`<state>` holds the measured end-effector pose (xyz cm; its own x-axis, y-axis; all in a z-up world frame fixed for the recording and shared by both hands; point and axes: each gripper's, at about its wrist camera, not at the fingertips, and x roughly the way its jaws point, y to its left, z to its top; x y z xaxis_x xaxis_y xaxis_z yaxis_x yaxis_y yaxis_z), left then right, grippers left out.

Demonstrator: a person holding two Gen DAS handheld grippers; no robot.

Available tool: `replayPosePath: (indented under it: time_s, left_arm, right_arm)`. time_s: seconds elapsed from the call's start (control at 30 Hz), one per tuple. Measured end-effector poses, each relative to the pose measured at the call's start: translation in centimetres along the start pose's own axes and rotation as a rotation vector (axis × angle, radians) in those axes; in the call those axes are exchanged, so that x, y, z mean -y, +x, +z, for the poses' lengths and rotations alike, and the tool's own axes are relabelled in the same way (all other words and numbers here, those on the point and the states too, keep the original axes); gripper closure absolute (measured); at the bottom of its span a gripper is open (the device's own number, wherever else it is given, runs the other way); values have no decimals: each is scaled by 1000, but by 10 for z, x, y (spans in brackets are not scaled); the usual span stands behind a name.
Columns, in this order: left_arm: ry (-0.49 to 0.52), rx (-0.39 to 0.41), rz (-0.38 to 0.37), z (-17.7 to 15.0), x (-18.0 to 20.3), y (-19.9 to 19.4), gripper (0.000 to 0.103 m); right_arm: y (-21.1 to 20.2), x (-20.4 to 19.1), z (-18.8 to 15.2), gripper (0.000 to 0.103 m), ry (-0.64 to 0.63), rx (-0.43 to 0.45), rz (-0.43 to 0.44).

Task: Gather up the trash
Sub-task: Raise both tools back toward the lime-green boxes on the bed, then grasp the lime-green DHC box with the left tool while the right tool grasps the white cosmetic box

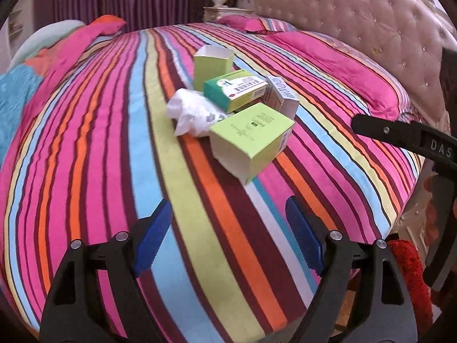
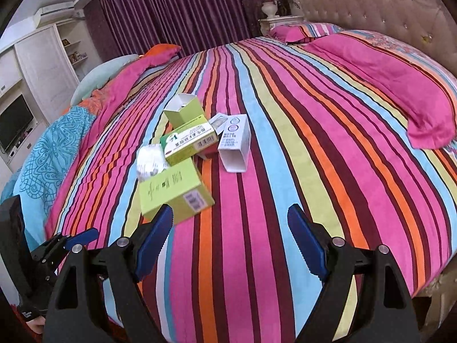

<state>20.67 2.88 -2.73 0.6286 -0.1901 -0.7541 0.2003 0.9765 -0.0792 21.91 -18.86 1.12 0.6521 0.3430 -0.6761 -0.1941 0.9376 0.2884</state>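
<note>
Trash pile sits mid-bed on the striped bedspread (image 1: 120,148), at about 12 o'clock from the left gripper (image 1: 225,237) and 11 o'clock from the right gripper (image 2: 230,240).

Pile: large lime box (image 1: 251,143) nearest, lying on its side, barcode on one face, dark print too blurred to read. Green-and-white box (image 1: 235,90) propped on the others; Chinese text, a big "V" logo and a barcode show in the right wrist view, characters not legible. White box (image 2: 234,143) lying open-ended at 3 o'clock of the pile, small print unreadable. Open lime carton (image 1: 212,64) upright at the far side. Crumpled white wrapper (image 1: 194,113) at 9 o'clock, partly hidden behind the large lime box.

Both grippers have their fingers spread wide with nothing between them, above the bedspread, short of the pile.

Right gripper arm cuts into the left view at 3 o'clock, lettering "DAS" cut off by the frame edge. Pink pillow (image 2: 400,85) near the tufted headboard (image 1: 357,8).
</note>
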Motion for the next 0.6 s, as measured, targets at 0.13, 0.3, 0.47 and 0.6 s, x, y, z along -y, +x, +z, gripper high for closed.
replayPosePath:
  time_s: [0.13,0.3,0.47,0.6]
  left_arm:
    - [21,5,-14,13,0,10,24]
    - [43,-5,-22,29,-1,25,24]
    - [73,-14,-25,40,0,38,24]
    - [95,-31,-46,46,1,48,24]
  right_arm:
    - [12,-3,10,25,-28,-3,-4]
    - [27,-4,19,25,-61,-21,-4]
    - [41,0,31,25,-75,-38,-10]
    - [53,4,38,25,-78,-60,-19]
